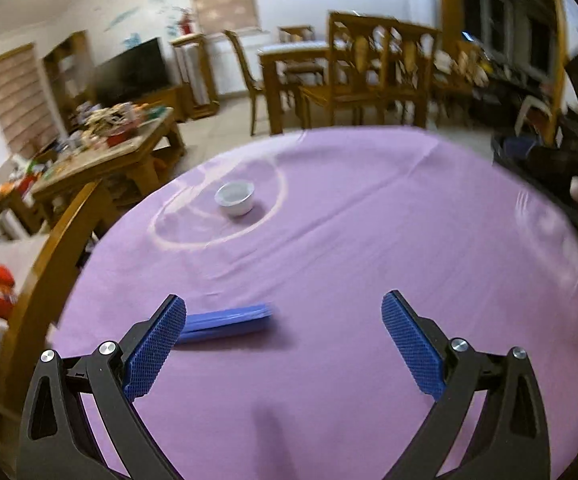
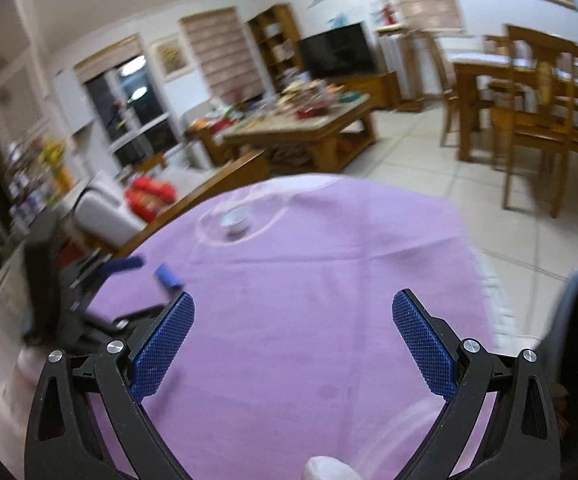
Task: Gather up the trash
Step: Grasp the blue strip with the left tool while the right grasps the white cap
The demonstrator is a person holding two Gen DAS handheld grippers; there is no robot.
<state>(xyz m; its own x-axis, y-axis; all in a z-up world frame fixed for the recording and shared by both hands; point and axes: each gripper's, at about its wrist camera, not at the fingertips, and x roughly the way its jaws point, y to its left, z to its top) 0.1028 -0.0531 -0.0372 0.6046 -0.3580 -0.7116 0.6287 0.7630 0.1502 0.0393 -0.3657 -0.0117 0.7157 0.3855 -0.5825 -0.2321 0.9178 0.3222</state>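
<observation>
Nearest the left wrist camera, the left hand-held gripper (image 1: 283, 332) hangs over the near part of the lilac-clothed round worktop (image 1: 369, 240), jaws spread wide and holding nothing. Just past its left blue pad lies a flat blue wrapper-like strip (image 1: 229, 320), the closest piece of trash; the pad overlaps it in view, though whether they touch is hard to tell through the blur. The right hand-held gripper (image 2: 293, 336) is likewise fully spread and empty above the cloth, nearer the worktop's right edge. Farther on, toward the far left edge, a small white plastic cup with a foil-like lid (image 1: 235, 199) sits upright inside a pale ring mark on the cloth.

The risks: the thin strip lies flat, so closing pads may slide over it or pinch the loose cloth instead, dragging it and tipping the cup.
</observation>
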